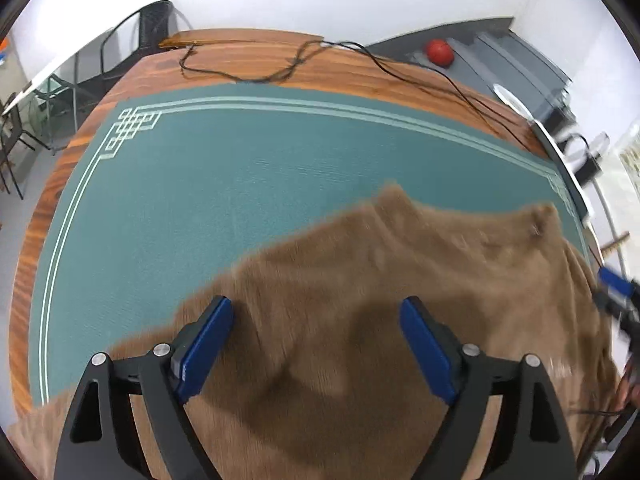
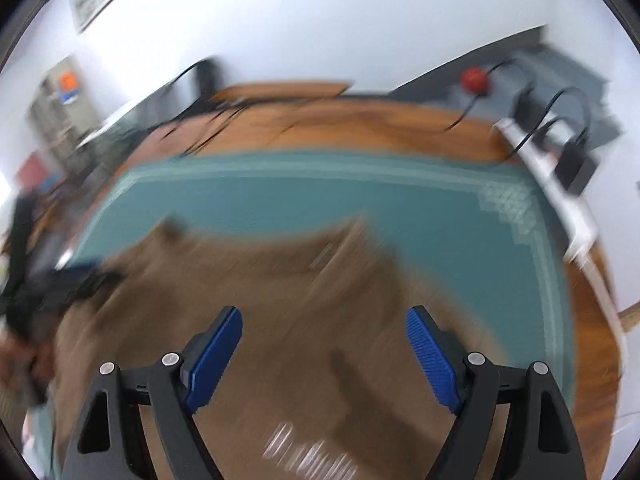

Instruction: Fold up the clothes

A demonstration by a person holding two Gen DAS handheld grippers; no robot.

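Our left claw (image 1: 316,312) and right claw (image 2: 324,322) hang spread wide, gripping nothing, above the brown garment (image 1: 360,280) (right view blurred) lying on the bench's green mat (image 1: 200,184).

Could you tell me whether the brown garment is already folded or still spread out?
Mostly spread: the brown garment lies broad across the green mat. Blur hides whether any part is folded under.

- One brown garment (image 1: 360,300), spread on the mat.
- One green mat (image 1: 192,184) with a pale line border, under the garment.
- One wooden table (image 1: 260,60), under the mat.
- One red ball (image 1: 439,52), beyond the table's far edge.
- Two grippers, left gripper (image 1: 316,344) and right gripper (image 2: 324,354), over the garment.
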